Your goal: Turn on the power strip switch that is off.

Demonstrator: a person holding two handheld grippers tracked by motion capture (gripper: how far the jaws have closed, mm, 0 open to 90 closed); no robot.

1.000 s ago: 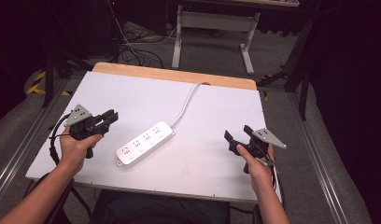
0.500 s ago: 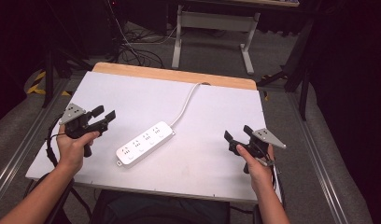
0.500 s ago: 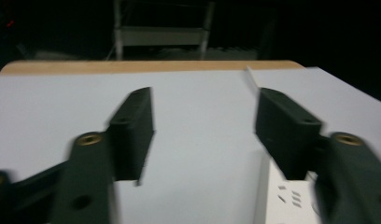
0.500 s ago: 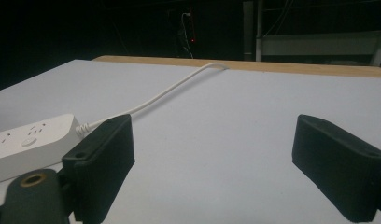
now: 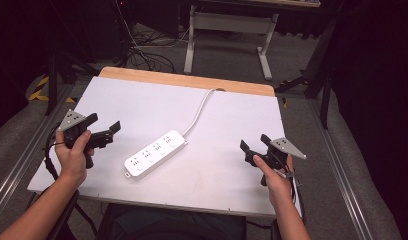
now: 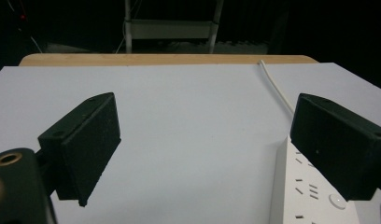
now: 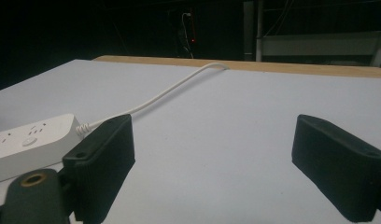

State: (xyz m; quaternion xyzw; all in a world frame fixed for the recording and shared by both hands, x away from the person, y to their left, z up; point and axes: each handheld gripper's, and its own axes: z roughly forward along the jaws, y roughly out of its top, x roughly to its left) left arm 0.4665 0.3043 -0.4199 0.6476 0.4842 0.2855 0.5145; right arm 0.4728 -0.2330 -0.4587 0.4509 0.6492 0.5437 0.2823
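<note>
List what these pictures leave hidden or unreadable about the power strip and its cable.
- Power strip: left gripper view, near end cut off by the bottom edge, part covered by a black jaw.
- Power strip: right gripper view, cut off by the left edge.
- Cable: high view, its far end drops behind the table edge.
- Socket markings: high view, too small.

Power strip (image 6: 314,196) cut off by the bottom and right edges in my left gripper view, partly behind my right-hand jaw there. In my right gripper view the strip runs off the left edge. Its white cord (image 5: 199,111) goes over the far edge of the surface (image 5: 142,97), so the plug end is hidden. Socket markings are too small to read from the high view.
</note>
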